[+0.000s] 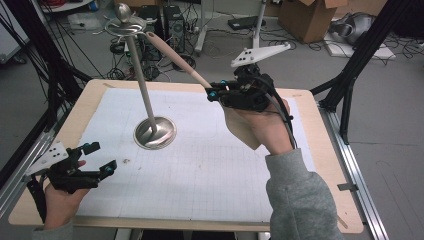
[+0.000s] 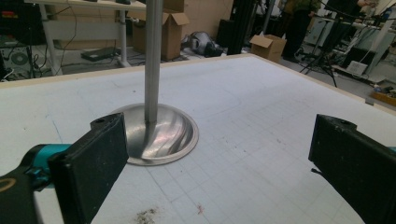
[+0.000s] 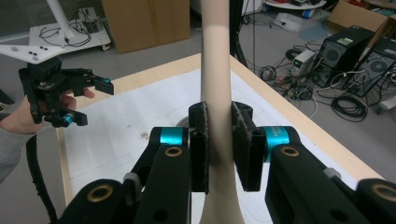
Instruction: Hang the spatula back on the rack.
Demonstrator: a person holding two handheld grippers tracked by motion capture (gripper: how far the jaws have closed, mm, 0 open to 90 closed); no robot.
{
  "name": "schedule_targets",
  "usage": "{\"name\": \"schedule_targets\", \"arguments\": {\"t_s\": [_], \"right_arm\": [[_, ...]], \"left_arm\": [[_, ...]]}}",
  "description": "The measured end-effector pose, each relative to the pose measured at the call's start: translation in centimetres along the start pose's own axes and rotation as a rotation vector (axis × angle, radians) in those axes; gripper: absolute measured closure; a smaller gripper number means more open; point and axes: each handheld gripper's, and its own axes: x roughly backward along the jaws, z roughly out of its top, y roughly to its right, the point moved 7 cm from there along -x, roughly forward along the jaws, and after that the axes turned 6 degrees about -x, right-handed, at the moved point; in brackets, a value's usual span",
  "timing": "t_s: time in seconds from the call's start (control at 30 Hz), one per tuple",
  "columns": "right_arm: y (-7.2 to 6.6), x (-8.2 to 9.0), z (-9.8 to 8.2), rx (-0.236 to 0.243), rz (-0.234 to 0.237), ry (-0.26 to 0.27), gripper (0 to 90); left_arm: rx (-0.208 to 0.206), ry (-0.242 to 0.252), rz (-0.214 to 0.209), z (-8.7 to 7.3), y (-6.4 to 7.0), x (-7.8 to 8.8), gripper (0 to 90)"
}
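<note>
Item one, my right gripper (image 1: 216, 92): raised above the far right part of the table (image 1: 330, 165), jaws clenched on the handle of a beige spatula (image 1: 175, 55); in the right gripper view both pads (image 3: 198, 140) press the handle (image 3: 217, 93) from either side. The spatula runs from the jaws up and to the left in the high view, its blade end lying below my right hand, its thin far end reaching the top of the stand (image 1: 144, 90); I cannot tell whether it touches the ring there. Item two, my left gripper (image 1: 102, 159): low over the near left corner of the table, jaws released and wide, nothing between them; through the left gripper view I see the two black pads (image 2: 93, 163) standing well apart with the stand's base (image 2: 163, 135) beyond them. Item three, the stand: round metal base on the white gridded mat (image 1: 200, 170), slim pole tilted slightly in the high view, a flat ring and a knob at its top. Item four, floor behind the table: cardboard boxes (image 1: 307, 17), cables, computer cases.
</note>
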Motion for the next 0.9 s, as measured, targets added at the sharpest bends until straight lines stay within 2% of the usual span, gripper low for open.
{"name": "schedule_targets", "arguments": {"t_s": [0.9], "right_arm": [[0.3, -2.2, -0.7, -0.017, 0.016, -0.016, 78.7]], "left_arm": [[0.001, 0.004, 0.002, 0.1, 0.0, 0.2, 5.2]]}}
